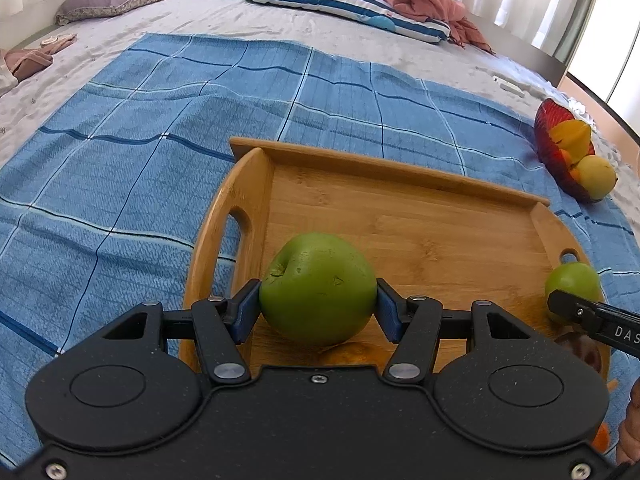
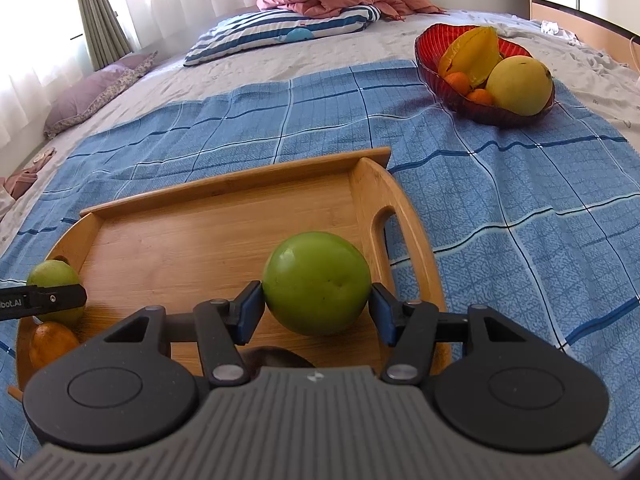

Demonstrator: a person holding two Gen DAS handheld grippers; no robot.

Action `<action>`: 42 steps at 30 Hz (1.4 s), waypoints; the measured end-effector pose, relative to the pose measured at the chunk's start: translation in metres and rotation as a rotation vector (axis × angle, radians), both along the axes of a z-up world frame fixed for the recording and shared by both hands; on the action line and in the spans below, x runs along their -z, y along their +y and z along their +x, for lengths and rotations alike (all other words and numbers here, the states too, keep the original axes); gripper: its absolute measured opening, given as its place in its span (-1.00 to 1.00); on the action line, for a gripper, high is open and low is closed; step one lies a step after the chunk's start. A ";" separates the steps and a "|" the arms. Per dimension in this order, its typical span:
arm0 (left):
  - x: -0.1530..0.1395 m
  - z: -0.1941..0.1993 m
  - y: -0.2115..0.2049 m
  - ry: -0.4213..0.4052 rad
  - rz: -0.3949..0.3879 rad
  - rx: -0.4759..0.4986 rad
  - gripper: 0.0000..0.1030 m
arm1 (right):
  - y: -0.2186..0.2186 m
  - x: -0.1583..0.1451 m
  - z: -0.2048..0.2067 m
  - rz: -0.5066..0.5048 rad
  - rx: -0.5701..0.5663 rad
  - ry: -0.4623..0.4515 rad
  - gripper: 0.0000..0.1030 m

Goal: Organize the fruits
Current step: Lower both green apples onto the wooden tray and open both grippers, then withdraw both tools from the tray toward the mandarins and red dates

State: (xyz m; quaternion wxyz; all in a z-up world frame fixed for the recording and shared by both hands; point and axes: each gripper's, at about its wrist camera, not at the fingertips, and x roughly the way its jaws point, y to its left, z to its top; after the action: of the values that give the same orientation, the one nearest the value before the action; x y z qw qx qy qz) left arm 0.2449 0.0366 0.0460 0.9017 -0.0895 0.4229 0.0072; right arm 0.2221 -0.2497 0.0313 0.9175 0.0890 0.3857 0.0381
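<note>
- Fruit in both tools: left gripper (image 1: 318,304) is clamped on a green apple (image 1: 318,288), blue pads pressed to its two sides; right gripper (image 2: 316,306) is clamped likewise on a second green apple (image 2: 316,284).
- Both apples sit low over the near part of the wooden tray (image 2: 224,184), one at its left end, the other at its right; whether they rest on the board or hang just above it I cannot tell.
- Still on the tray, near edge: an orange-yellow fruit (image 2: 52,346) beside the left apple and a dark purplish fruit (image 1: 586,350) under the right tool, both partly hidden.
- Red bowl (image 2: 432,64), far right on the blue checked cloth (image 2: 500,208), well apart from the tray, already holds a star fruit (image 2: 474,54), a large yellow fruit (image 2: 520,86) and small oranges (image 2: 458,82).
- Judgement: sorting is partly done; two apples are in hand, two fruits are left on the tray. Which container is the target is unclear.
</note>
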 end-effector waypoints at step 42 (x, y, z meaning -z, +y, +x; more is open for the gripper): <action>-0.030 -0.054 0.004 -0.148 -0.016 0.072 0.74 | -0.008 -0.015 -0.032 0.020 -0.010 -0.095 0.67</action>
State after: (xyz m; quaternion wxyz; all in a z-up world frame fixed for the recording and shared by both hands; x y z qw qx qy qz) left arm 0.1912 0.0402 0.0762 0.9294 -0.0817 0.3583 -0.0353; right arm 0.1900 -0.2575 0.0459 0.9337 0.0942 0.3417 0.0507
